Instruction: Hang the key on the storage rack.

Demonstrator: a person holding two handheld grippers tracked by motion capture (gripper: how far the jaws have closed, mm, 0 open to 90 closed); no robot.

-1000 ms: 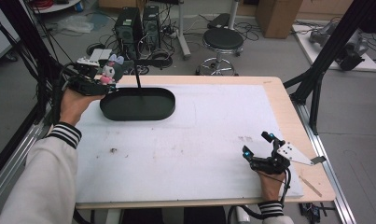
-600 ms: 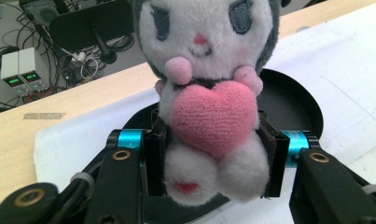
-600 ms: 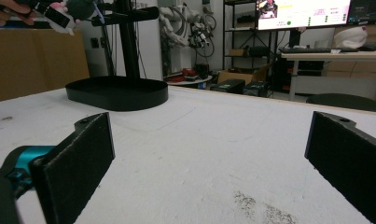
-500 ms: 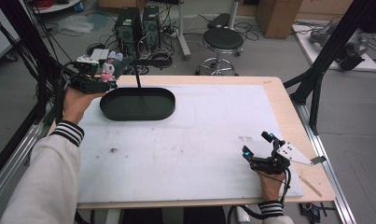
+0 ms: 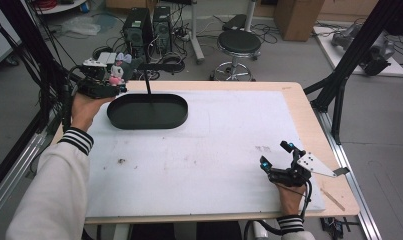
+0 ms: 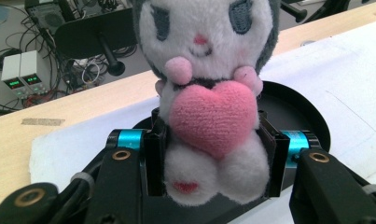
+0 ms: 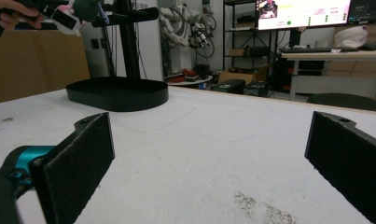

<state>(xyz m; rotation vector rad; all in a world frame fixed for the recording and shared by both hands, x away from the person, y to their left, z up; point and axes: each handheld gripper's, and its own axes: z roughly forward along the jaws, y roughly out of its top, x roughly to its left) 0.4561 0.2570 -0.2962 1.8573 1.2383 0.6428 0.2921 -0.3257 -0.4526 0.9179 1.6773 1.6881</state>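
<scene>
My left gripper is shut on a small plush toy, white and grey with a pink heart on its chest. It is held in the air over the far left end of a black oval tray. A black post with a crossbar rises from that tray's middle. The tray's rim shows just behind the plush toy in the left gripper view. My right gripper rests open on the white mat at the near right, nothing between its jaws. The tray lies far ahead of it.
A white mat covers most of the wooden table. A stool and computer towers stand on the floor beyond the far edge. Black frame struts rise at the right.
The left gripper with the plush toy has risen slightly and shifted a little right above the tray's end. The right gripper has stayed still.
</scene>
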